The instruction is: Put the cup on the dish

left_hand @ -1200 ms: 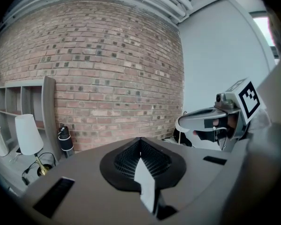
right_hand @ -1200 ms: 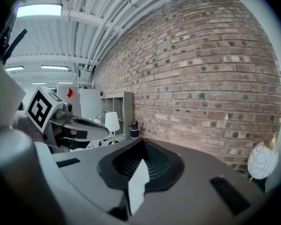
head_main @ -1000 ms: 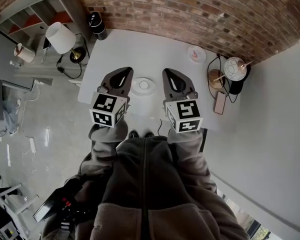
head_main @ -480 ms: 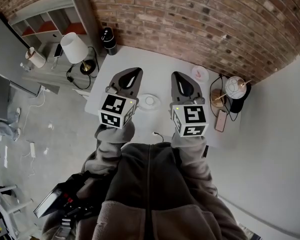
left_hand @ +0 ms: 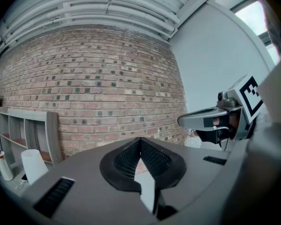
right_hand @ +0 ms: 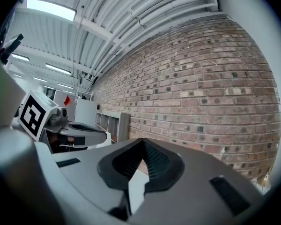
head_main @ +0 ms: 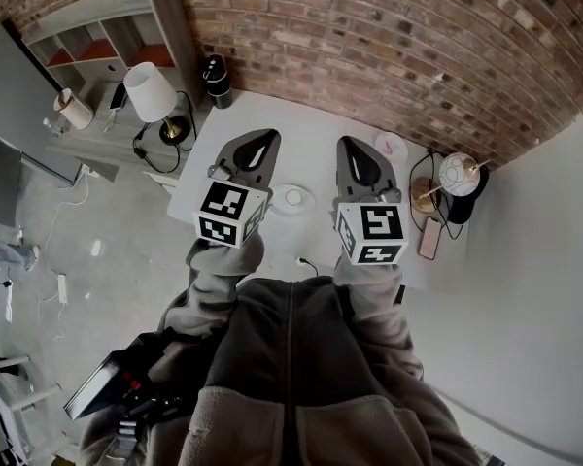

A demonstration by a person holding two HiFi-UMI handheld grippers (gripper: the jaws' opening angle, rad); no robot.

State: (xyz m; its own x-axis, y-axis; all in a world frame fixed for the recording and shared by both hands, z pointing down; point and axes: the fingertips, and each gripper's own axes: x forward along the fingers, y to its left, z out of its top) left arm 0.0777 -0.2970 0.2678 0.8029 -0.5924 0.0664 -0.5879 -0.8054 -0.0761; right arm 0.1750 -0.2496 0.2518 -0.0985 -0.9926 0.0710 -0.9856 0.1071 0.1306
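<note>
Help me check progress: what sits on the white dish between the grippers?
On the dish sits a small white cup, covering its middle. What the cup holds is too small to tell.

Evenly bright indoor light from ceiling strip lights (right_hand: pixel 47 8); strong fisheye curving with dark corners, near surfaces blurred.

Left gripper (head_main: pixel 259 136) and right gripper (head_main: pixel 351 141) are the same build: grey shell tapering to a point, with a black teardrop recess holding ribbed pads (left_hand: pixel 152 157). Black slots (left_hand: pixel 56 197) sit on the shell top. Each has 1 white cube at the rear with black square markers: left cube (head_main: pixel 228 214), right cube (head_main: pixel 371 233). Clothing is a grey-brown fleece jacket (head_main: pixel 340 377) with a centre zip (head_main: pixel 288 357) and matching sleeves (head_main: pixel 219 265).
</note>
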